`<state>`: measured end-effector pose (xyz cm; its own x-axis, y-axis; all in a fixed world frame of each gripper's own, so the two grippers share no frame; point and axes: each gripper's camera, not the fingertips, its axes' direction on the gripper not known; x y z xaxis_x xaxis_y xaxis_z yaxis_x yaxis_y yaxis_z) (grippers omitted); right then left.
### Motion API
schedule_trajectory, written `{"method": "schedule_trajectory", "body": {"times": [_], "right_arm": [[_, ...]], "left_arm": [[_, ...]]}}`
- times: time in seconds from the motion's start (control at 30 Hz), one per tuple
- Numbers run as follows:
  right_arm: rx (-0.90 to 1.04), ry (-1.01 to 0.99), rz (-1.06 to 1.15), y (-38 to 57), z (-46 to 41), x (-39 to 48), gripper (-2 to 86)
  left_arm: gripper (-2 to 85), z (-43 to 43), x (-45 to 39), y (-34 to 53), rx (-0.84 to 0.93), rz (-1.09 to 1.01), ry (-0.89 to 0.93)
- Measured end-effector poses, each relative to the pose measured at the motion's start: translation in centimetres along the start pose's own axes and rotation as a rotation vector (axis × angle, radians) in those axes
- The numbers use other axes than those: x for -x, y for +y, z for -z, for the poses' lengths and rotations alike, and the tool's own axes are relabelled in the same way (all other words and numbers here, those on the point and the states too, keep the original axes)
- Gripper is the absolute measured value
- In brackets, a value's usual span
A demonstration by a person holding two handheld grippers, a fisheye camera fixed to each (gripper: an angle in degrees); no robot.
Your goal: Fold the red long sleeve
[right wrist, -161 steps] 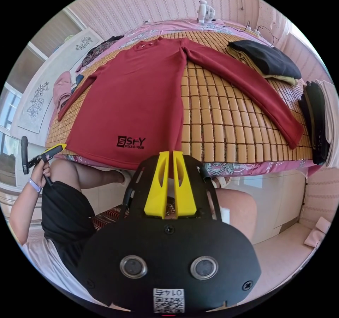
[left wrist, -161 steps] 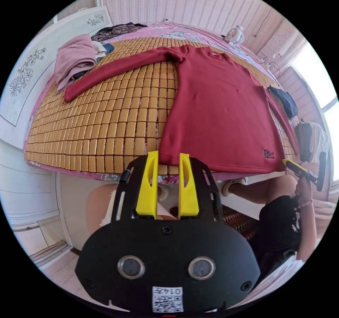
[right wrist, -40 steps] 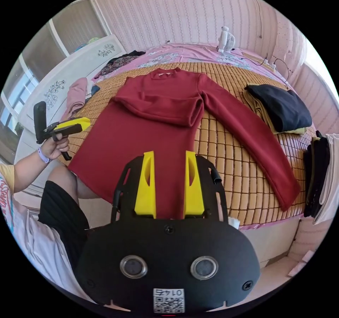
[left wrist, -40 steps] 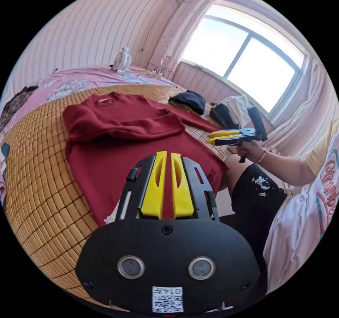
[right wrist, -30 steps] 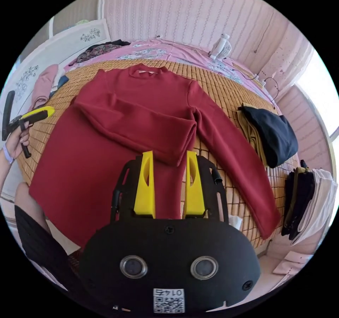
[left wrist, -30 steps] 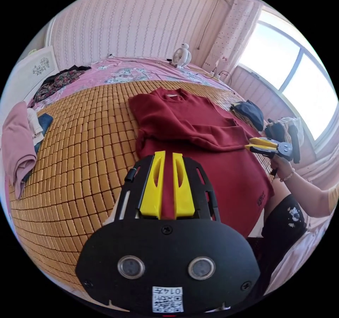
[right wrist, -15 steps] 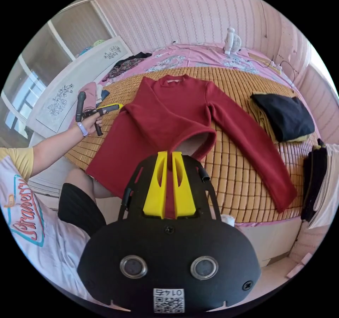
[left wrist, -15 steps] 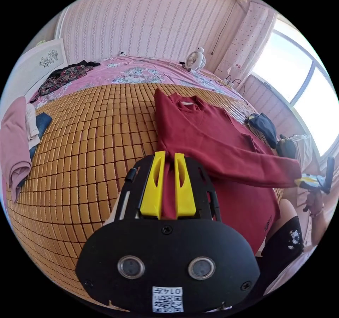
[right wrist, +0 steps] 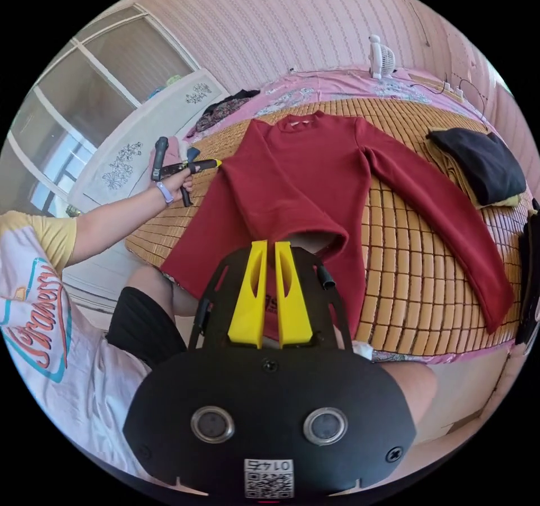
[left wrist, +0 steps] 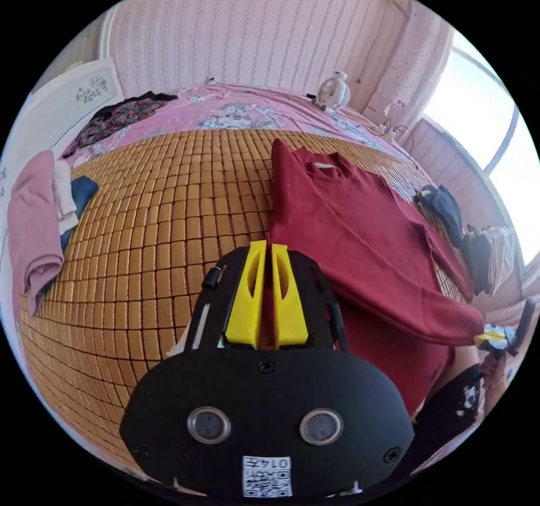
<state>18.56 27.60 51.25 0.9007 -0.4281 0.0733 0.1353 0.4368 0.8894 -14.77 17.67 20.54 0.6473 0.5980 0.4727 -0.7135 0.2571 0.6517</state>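
Jaws on our left gripper [left wrist: 265, 295] sat pressed together at the folded side edge of the red long sleeve [left wrist: 360, 247], and those of our right gripper [right wrist: 266, 292] were near-closed at the cuff [right wrist: 315, 236] of its crossed-over sleeve, though we could not tell whether either truly pinched cloth. The shirt lay on the bamboo mat [left wrist: 169, 213], one sleeve [right wrist: 444, 213] outstretched. We judged it soft, thick, limp and not slippery, best taken at cuff and shoulder seam.
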Motion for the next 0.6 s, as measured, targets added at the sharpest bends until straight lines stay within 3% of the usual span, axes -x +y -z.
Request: {"method": "schedule_trajectory", "body": {"times": [0.1, 0.2, 0.27, 0.37, 0.47, 0.6], "right_arm": [[0.125, 0.058, 0.008, 0.7, -3.4, -0.3, 1.2], [0.290, 0.089, -0.026, 1.9, -6.4, -0.7, 2.0], [0.256, 0.078, 0.003, 2.6, -5.5, -0.5, 2.6], [0.275, 0.104, 0.013, 3.2, -4.0, -1.2, 4.1], [0.157, 0.139, -0.006, 3.9, -1.3, -2.6, 4.6], [-0.050, 0.450, -0.069, 4.3, 2.5, -6.2, 6.7]], "left_arm": [[-0.9, -1.6, 4.0, 1.0, 0.095, 0.183, -0.075], [-1.0, -1.3, 6.3, 1.7, 0.090, 0.279, 0.016], [-1.0, -0.3, 6.5, 1.7, 0.066, 0.256, 0.027], [-1.0, 2.1, 5.3, 1.8, 0.001, 0.148, 0.070], [-1.0, 3.5, 1.4, 2.9, 0.015, -0.029, 0.182], [-1.0, 4.1, -6.7, 7.1, 0.052, -0.251, 0.369]]}}
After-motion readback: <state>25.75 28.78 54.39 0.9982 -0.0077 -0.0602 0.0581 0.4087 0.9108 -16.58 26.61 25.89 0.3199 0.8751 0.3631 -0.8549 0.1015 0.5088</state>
